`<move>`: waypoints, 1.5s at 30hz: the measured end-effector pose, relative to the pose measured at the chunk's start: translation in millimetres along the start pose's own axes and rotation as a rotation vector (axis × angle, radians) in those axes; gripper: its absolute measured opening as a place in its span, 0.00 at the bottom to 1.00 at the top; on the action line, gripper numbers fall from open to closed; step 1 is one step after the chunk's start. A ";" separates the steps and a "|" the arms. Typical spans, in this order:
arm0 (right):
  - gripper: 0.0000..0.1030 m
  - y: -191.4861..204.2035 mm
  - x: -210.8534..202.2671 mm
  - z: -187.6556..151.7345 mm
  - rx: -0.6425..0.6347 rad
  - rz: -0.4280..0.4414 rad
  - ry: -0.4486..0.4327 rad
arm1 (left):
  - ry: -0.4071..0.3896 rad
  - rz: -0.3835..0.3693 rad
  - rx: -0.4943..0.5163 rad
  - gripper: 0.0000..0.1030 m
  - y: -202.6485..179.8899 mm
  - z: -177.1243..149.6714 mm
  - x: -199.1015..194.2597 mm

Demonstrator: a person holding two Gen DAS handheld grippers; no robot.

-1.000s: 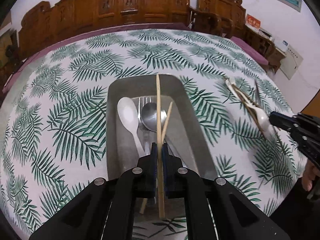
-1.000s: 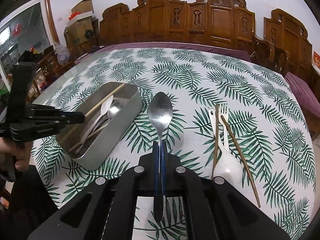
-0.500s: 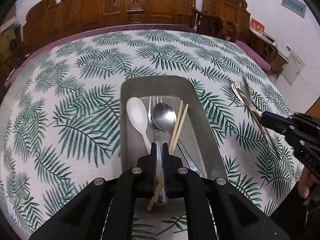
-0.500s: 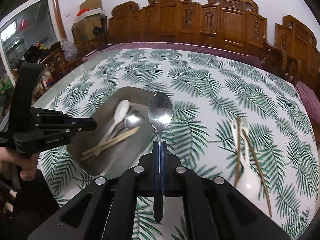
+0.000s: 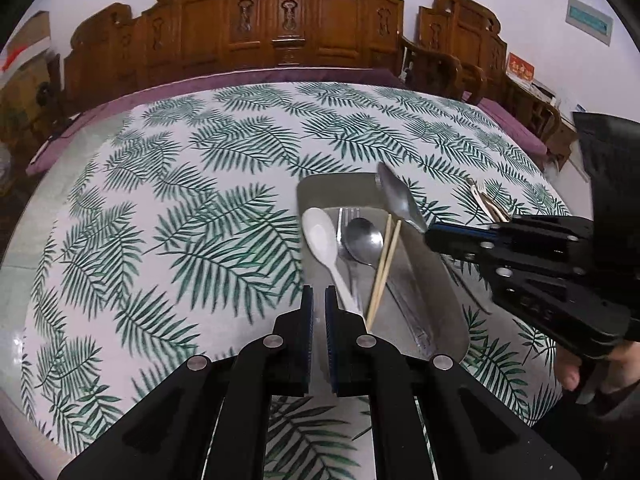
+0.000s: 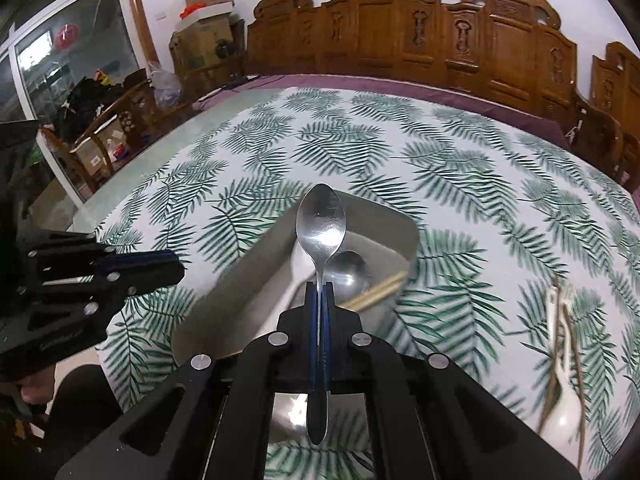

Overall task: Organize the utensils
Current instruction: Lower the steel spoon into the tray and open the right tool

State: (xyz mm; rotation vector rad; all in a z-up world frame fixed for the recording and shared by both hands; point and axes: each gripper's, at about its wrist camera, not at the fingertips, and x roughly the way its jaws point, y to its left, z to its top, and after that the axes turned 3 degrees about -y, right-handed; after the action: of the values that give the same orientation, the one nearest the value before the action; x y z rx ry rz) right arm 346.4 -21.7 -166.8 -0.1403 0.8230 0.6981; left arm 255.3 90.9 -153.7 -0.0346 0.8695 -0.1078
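Note:
A metal tray (image 5: 438, 292) on the leaf-print table holds a white spoon (image 5: 320, 236), a metal spoon (image 5: 364, 240), a fork (image 5: 348, 214) and two wooden chopsticks (image 5: 385, 260). My left gripper (image 5: 318, 294) hangs just left of the tray's near end, shut with nothing in it. My right gripper (image 6: 320, 288) is shut on the handle of another metal spoon (image 6: 321, 224), whose bowl hovers over the tray (image 6: 244, 292). In the left wrist view that held spoon (image 5: 398, 198) reaches in from the right over the tray's far corner.
On the cloth to the right lie a white spoon (image 6: 564, 408), a fork (image 6: 567, 300) and dark chopsticks (image 6: 576, 364) together. Carved wooden chairs (image 5: 304, 28) ring the far side of the table. A hand (image 5: 576, 372) holds the right gripper's grip.
The left gripper has let go of the chopstick, which now lies in the tray, and has drawn off to the tray's left. The right gripper carried its spoon leftwards to above the tray.

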 end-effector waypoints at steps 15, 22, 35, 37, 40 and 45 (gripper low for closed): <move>0.04 15.6 60.6 2.7 0.020 -0.036 0.105 | -0.007 0.010 -0.021 0.05 17.5 -9.4 -12.5; 0.04 4.0 64.9 6.6 0.055 -0.064 0.106 | -0.007 0.011 -0.015 0.05 13.0 -11.9 -16.1; 0.07 -6.4 31.2 1.8 0.094 0.036 0.040 | -0.013 -0.006 0.003 0.05 -6.4 -11.6 -20.6; 0.07 -14.8 15.7 -1.0 0.094 0.043 0.015 | -0.017 -0.012 0.010 0.06 -12.8 -10.9 -21.8; 0.07 -32.9 -7.7 -8.4 0.098 0.021 -0.009 | -0.024 -0.022 0.022 0.21 -24.5 -10.1 -23.9; 0.07 -75.8 -43.0 -24.8 0.122 -0.049 -0.043 | -0.024 -0.051 0.051 0.33 -49.9 -7.4 -21.4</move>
State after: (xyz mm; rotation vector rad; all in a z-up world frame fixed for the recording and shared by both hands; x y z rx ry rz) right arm 357.5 -111.6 -164.1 -0.0358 0.8163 0.6010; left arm 231.9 43.8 -138.5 -0.0109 0.8417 -0.1769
